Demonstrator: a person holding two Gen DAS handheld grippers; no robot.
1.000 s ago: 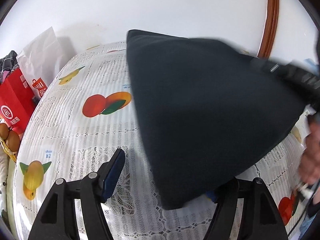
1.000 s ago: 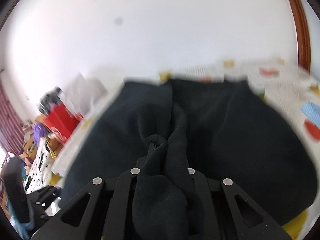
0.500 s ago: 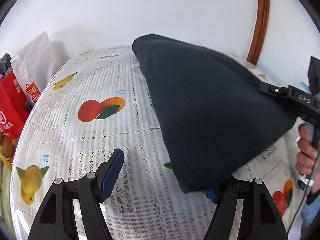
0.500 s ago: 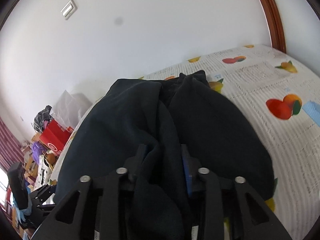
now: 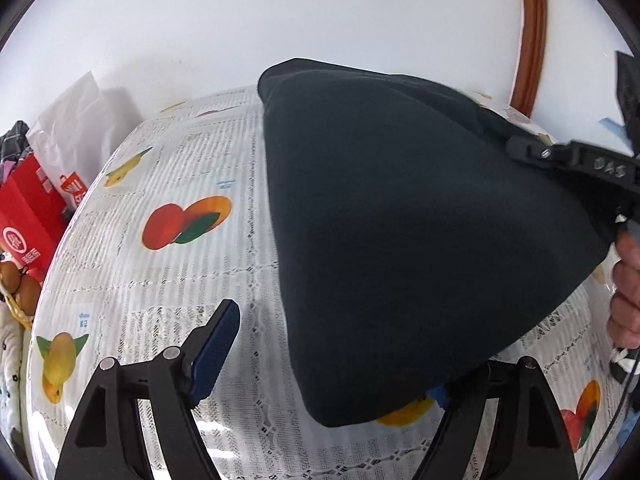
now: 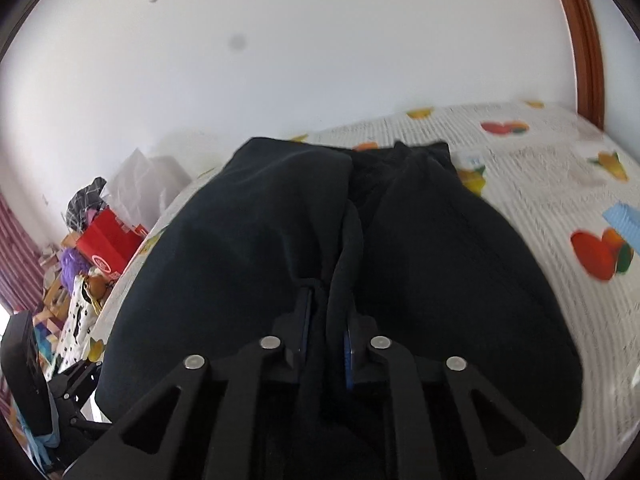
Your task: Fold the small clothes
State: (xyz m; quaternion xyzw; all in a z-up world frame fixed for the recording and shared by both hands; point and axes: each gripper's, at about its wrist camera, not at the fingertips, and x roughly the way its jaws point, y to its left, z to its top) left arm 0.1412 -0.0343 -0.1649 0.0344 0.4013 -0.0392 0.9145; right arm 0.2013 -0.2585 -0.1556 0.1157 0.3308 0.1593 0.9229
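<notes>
A dark navy garment [image 5: 400, 216] hangs in a tent shape over the fruit-print tablecloth [image 5: 168, 280], pulled up at its right corner. My right gripper [image 6: 326, 308] is closing and stands shut on a bunched fold of that garment [image 6: 248, 240]; in the left wrist view the right gripper [image 5: 520, 148] holds the cloth's upper right corner, with a hand [image 5: 628, 280] below it. My left gripper [image 5: 334, 354] is low over the table with its jaws opening. The garment's bottom corner droops in front of its right finger, and the pads do not press on the cloth.
A red shopping bag [image 5: 28, 216] and a white plastic bag [image 5: 76, 132] stand off the table's left edge, with a basket of brown round things [image 5: 20, 292] below. A white wall and a brown door frame [image 5: 532, 36] lie behind. A light blue item [image 6: 622, 218] lies at the right.
The right gripper's jaws loosened half a second ago and have pinched tight on the fold again. The garment has shifted right in the left wrist view. The left jaws have spread a little.
</notes>
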